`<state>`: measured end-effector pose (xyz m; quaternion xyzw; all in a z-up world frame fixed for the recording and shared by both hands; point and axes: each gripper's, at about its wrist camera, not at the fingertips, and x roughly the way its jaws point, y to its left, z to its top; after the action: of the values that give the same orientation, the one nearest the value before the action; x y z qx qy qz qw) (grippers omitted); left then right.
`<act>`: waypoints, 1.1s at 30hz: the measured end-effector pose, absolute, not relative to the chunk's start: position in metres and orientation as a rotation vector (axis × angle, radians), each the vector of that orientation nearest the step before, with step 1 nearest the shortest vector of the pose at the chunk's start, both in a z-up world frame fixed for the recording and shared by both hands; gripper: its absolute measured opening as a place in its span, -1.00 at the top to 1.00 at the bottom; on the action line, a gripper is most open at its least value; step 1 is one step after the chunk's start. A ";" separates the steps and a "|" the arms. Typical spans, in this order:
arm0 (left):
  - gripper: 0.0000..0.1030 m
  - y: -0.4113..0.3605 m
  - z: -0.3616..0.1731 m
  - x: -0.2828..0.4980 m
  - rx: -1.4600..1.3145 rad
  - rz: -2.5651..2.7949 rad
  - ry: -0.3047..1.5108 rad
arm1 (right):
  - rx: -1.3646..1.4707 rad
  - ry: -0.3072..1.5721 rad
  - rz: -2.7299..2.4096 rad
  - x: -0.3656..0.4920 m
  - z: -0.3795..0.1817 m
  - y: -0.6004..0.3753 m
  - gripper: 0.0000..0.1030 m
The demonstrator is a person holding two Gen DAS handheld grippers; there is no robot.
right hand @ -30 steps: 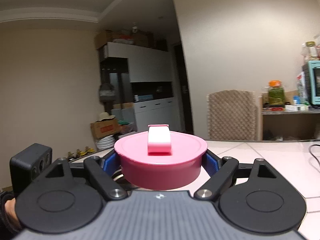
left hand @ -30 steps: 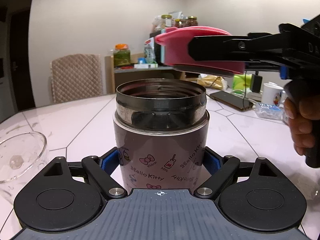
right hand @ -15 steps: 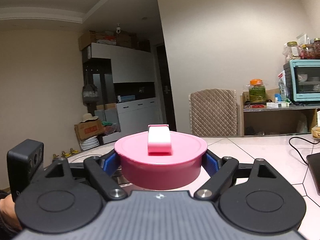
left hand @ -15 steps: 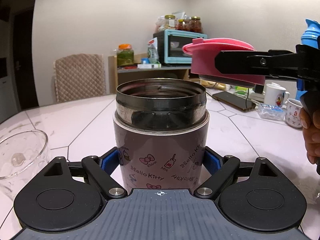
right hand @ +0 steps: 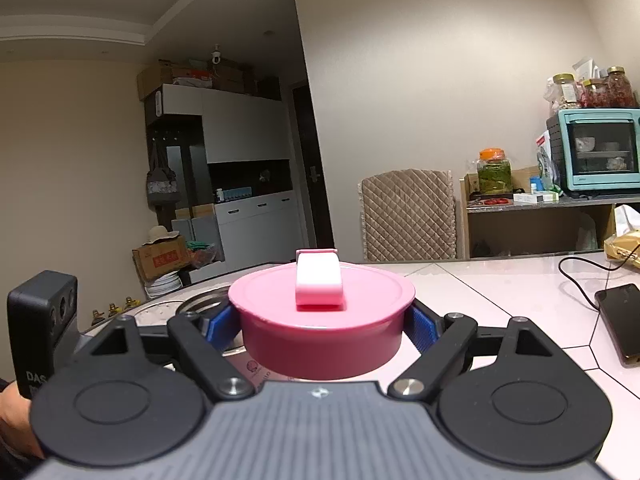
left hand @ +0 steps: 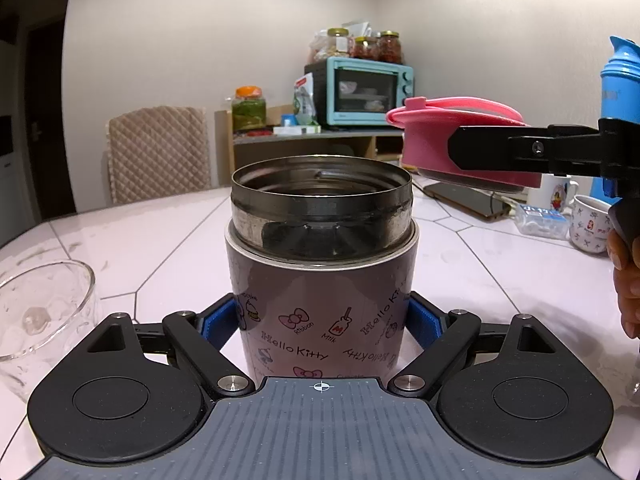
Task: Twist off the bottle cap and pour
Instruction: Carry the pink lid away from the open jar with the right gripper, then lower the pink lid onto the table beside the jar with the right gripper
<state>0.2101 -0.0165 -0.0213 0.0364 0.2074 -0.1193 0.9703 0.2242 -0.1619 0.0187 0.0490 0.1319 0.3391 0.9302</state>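
A purple Hello Kitty flask (left hand: 320, 300) stands upright on the white tiled table, its steel mouth uncovered. My left gripper (left hand: 322, 324) is shut on its body, blue pads pressing both sides. The pink cap (right hand: 322, 328) with a pale flip tab is off the flask, held level in the air by my right gripper (right hand: 322, 330), which is shut on it. In the left wrist view the pink cap (left hand: 428, 148) hangs above and to the right of the flask's mouth. The flask's rim (right hand: 200, 304) shows partly behind the cap in the right wrist view.
An empty glass bowl (left hand: 44, 312) sits at the left of the flask. Mugs (left hand: 590, 224), a blue bottle (left hand: 622, 92), a phone (left hand: 464, 200) and a cable lie at the right. A quilted chair (left hand: 158, 152) and a shelf with a teal oven (left hand: 368, 92) stand beyond the table.
My right gripper has carried the pink cap from above the flask's mouth off to the right and slightly lower. The flask and left gripper have stayed still.
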 end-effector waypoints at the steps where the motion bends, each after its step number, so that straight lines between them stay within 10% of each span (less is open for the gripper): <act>1: -0.75 -0.016 -0.021 0.207 0.074 -0.242 0.419 | 0.102 0.271 0.692 0.224 0.019 -0.163 -0.65; 33: -0.93 -0.008 -0.023 0.205 0.112 -0.275 0.432 | 0.085 0.360 0.635 0.217 0.002 -0.164 -0.65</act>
<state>0.2050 -0.0081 -0.0225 0.0554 0.2137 -0.1362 0.9658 0.2165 -0.1641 0.0020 0.0415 0.1758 0.3103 0.9333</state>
